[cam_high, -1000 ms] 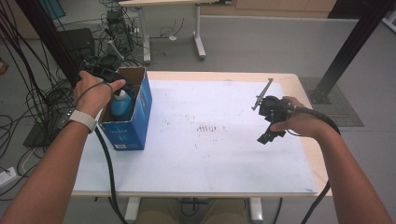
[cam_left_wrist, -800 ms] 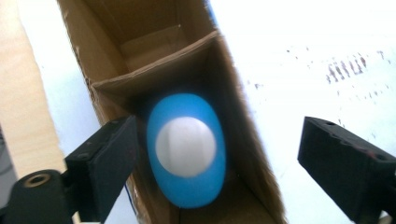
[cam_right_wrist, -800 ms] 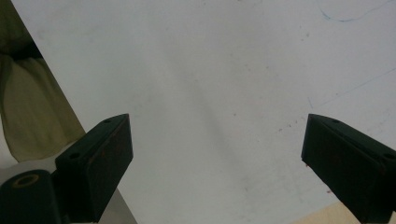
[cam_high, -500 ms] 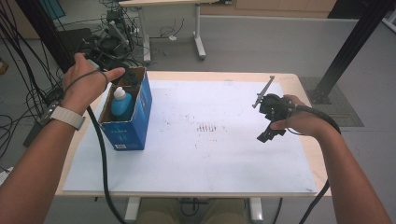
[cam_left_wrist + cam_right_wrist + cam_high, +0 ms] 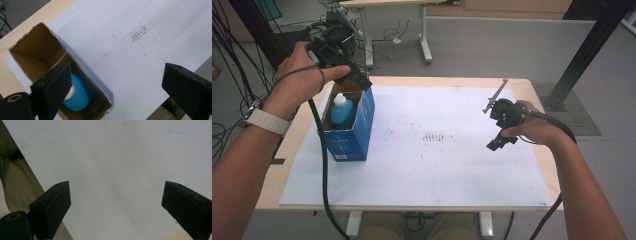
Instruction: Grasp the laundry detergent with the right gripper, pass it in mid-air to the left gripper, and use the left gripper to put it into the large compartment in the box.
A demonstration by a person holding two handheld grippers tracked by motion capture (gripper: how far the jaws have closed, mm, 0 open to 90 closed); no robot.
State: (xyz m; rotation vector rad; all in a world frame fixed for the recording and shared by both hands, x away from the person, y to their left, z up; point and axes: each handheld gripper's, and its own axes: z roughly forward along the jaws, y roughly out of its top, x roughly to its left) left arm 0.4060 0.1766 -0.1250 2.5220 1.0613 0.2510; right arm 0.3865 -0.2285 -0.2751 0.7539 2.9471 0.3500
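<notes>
A blue cardboard box (image 5: 353, 137) with its top open stands at the left of the table, and a blue bottle (image 5: 343, 111) with a white cap stands upright inside it. My left gripper (image 5: 360, 80) hangs above the box's far end. Its jaws have just been opening and have nothing between them. In the left gripper view the gripper (image 5: 120, 85) looks down into the box (image 5: 35, 52), where the bottle (image 5: 78, 96) sits low, partly behind the left jaw. My right gripper (image 5: 498, 142) is held open over the white sheet (image 5: 437, 165) at the right, also empty (image 5: 117, 207).
The white sheet (image 5: 112, 157) covers most of the wooden table (image 5: 302, 120). Cables (image 5: 232, 60) lie on the floor to the left. A second desk (image 5: 422, 30) stands beyond the table and a black post (image 5: 582, 55) rises at the right. My left gripper's cable (image 5: 324, 170) trails across the sheet's left side.
My left hand has lifted up and back from inside the box, leaving the bottle standing there uncovered. The right hand has stayed where it was.
</notes>
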